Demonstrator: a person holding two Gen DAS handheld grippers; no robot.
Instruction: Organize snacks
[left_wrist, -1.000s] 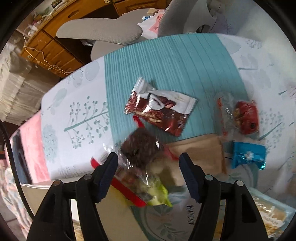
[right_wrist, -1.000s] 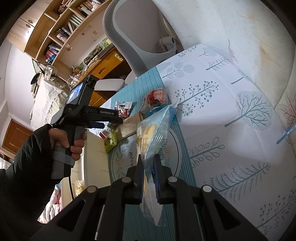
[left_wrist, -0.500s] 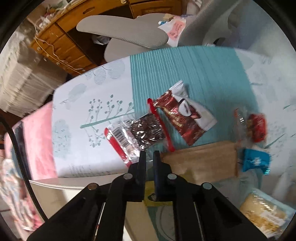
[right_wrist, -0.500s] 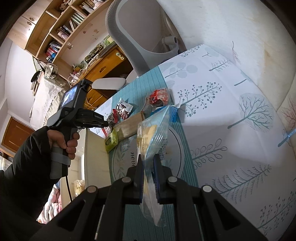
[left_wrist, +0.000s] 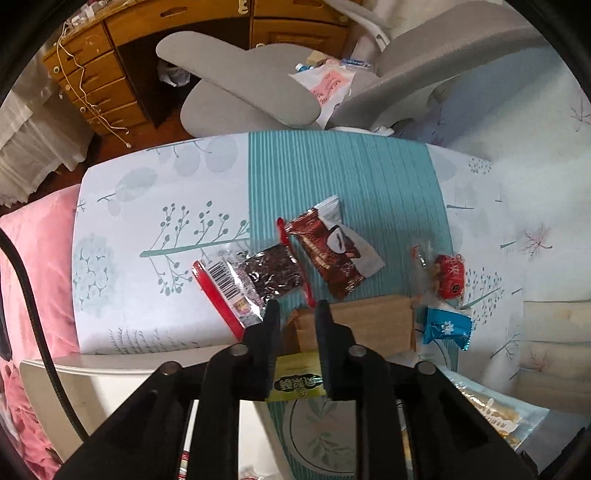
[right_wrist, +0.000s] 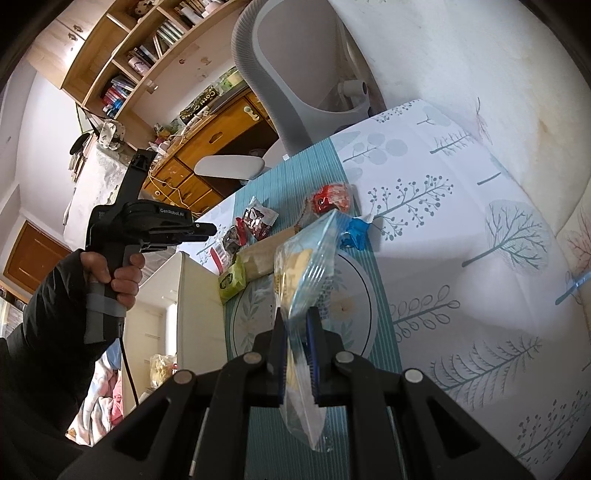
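A clear blue-edged packet of biscuits (right_wrist: 306, 266) is pinched between the fingers of the right tool (right_wrist: 295, 347) and is held up above the round patterned plate (right_wrist: 365, 295) on the teal runner (left_wrist: 343, 173) of the desk (right_wrist: 461, 206). The other snacks are spread beyond it on the desk: a green packet (left_wrist: 299, 380) at the near edge, a brown paper bag (left_wrist: 369, 321), a dark packet with red edges (left_wrist: 258, 280), a brown and white wrapper (left_wrist: 332, 251), a red sweet (left_wrist: 448, 277) and a blue sweet (left_wrist: 445, 328). The left tool (left_wrist: 297, 314) is held above the green packet and the brown bag, its fingers drawn close with a narrow gap between them, and nothing is seen to be gripped there. The step in hand is judged to be the carrying of the biscuit packet to its place. A spot must next be chosen, and the packet must be lowered flat before the right tool is spread, since the limp wrapper could slip or fold.
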